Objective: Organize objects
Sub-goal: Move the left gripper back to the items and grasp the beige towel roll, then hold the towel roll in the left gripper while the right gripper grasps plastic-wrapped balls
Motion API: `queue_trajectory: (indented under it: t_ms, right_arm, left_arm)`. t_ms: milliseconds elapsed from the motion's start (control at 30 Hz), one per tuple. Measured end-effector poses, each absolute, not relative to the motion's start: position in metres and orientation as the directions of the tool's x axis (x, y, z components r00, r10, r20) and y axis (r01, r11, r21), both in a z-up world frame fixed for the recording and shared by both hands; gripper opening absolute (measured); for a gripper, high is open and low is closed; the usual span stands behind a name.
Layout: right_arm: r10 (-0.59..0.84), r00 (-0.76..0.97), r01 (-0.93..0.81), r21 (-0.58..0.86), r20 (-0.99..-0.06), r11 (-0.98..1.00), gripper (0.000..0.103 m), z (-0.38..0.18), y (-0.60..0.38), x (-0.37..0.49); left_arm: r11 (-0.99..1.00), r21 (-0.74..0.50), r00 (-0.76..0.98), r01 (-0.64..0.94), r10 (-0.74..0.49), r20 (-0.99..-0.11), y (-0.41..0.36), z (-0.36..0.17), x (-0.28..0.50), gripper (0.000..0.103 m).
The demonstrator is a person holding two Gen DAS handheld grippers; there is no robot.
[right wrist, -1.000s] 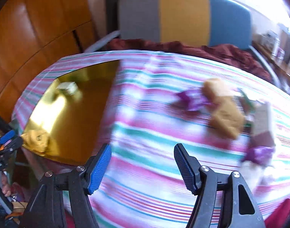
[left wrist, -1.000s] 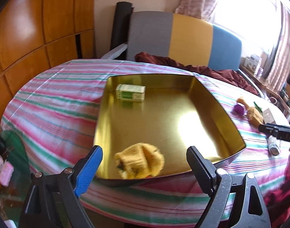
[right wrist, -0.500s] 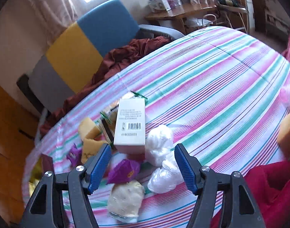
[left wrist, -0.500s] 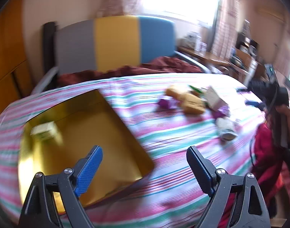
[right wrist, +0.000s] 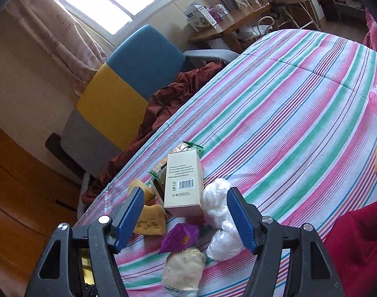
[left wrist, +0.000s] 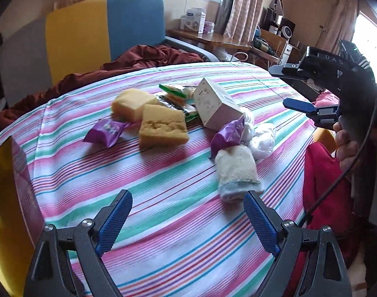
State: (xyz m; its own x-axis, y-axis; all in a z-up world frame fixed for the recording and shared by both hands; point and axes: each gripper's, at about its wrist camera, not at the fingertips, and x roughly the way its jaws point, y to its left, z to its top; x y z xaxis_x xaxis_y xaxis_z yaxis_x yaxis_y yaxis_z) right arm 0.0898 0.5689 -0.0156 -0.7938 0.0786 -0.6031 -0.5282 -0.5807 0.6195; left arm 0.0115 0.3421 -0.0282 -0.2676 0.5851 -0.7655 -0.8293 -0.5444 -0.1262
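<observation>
The left tongs (left wrist: pixel 187 214) hang wide apart and empty above the striped surface (left wrist: pixel 163 198), with a rolled cream sock (left wrist: pixel 236 170) lying just beyond the right-hand blue pad. Farther off sits a cluster: two yellow sponges (left wrist: pixel 161 125) touching each other, a purple packet (left wrist: pixel 105 130) to their left, a white box (left wrist: pixel 214 104) tilted over a second purple packet (left wrist: pixel 228 133), and white plastic bundles (left wrist: pixel 261 139) beside it. At the right edge the right tongs (left wrist: pixel 309 109) are held in a hand (left wrist: pixel 346 143), and a gold tray (left wrist: pixel 5 198) shows at the left edge.
</observation>
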Motion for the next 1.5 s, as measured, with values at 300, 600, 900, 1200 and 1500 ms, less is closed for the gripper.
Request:
queue_trajectory:
  t_ms: [300,600,900,1200,1500]
  right_arm:
    - [0.062,-0.799,-0.512,0.622,-0.599,-0.592,0.07,-0.016,0.569,0.088]
    - [0.071,-0.779,-0.534,0.599,-0.623,-0.597,0.07,-0.018,0.567,0.086]
    - [0.09,-0.74,-0.571,0.551,-0.667,-0.609,0.07,-0.019,0.564,0.081]
    - [0.134,-0.635,-0.662,0.446,-0.761,-0.602,0.07,-0.026,0.564,0.073]
    - [0.126,-0.391,-0.77,0.249,-0.912,-0.588,0.07,-0.055,0.565,0.049]
  left_arm:
    - [-0.431,-0.125,-0.169,-0.893,0.581,-0.796,0.398,-0.042,0.021,0.092]
    - [-0.414,-0.199,-0.08,-0.888,0.565,-0.821,0.43,-0.074,0.016,0.051]
    - [-0.49,-0.206,-0.18,-0.847,0.629,-0.756,0.347,-0.072,0.024,0.049]
    - [-0.53,-0.192,-0.243,-0.826,0.642,-0.727,0.313,-0.079,0.024,0.05]
    - [-0.518,-0.199,-0.241,-0.832,0.661,-0.711,0.311,-0.081,0.025,0.05]
